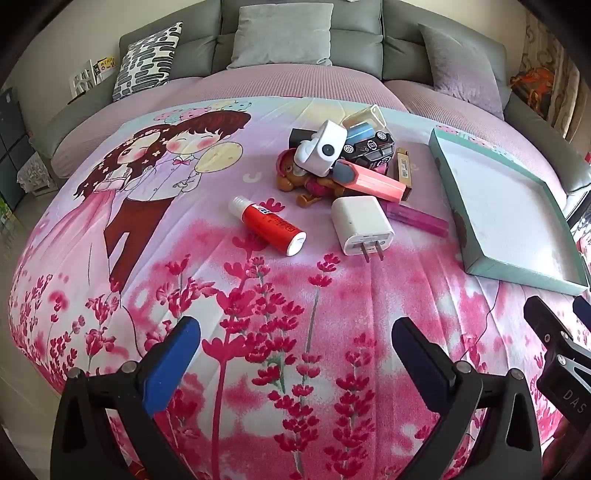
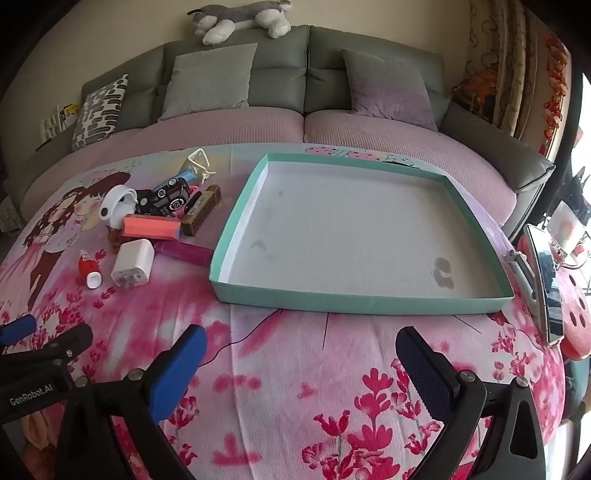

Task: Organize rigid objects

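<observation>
A heap of small items lies on the pink flowered cloth: a red bottle [image 1: 267, 224], a white charger [image 1: 361, 225], a pink marker [image 1: 371, 181], a white toy camera [image 1: 320, 149], a black toy car [image 1: 369, 146], a brown figurine [image 1: 295, 173] and a purple tube [image 1: 415, 218]. An empty teal box lid [image 2: 360, 301] with a white floor lies right of the heap. My left gripper [image 1: 295, 339] hovers open in front of the heap. My right gripper [image 2: 301, 347] hovers open before the lid's near wall. Both hold nothing.
A grey sofa [image 2: 280, 59] with cushions lines the back, a plush dog [image 2: 243, 16] on top. A phone on a stand [image 2: 546, 284] sits at the right edge by a red round item [image 2: 574, 314]. A thin black wire [image 2: 255, 334] crosses the cloth.
</observation>
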A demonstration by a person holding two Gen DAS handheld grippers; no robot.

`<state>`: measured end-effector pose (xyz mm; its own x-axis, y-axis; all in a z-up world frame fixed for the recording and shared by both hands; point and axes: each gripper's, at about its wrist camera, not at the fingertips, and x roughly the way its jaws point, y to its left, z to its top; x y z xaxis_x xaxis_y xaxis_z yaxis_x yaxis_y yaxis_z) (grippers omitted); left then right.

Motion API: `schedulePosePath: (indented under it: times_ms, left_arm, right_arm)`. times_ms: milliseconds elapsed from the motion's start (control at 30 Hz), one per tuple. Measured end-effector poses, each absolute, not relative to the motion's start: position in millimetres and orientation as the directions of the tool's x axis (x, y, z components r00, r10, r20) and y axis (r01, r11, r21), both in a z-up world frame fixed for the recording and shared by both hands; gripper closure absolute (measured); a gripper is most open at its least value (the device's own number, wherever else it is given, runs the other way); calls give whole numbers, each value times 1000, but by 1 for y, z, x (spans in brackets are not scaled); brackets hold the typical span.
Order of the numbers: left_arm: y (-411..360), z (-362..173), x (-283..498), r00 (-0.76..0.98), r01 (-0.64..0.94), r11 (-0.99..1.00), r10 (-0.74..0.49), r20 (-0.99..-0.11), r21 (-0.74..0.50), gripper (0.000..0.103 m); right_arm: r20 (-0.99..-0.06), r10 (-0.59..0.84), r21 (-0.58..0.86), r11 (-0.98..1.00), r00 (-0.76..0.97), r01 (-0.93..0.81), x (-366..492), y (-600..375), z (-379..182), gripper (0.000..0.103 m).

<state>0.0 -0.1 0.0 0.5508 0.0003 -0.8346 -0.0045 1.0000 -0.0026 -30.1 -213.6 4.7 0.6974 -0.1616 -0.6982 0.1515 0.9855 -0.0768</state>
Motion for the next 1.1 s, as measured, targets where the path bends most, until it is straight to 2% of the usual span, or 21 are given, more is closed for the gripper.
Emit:
schedulePosePath:
  times_ms: [867, 1100]
  left_arm:
    - [0, 0, 0, 545, -3, 1000, 1, -838, -1, 0]
    - [0, -1, 1, 545, -5, 1000, 0, -838, -4, 0]
  right_arm:
    - [-699, -160, -53, 983, 697, 173, -31, -219, 6, 0]
    - [-674, -170, -60, 983, 719, 175, -31, -219, 6, 0]
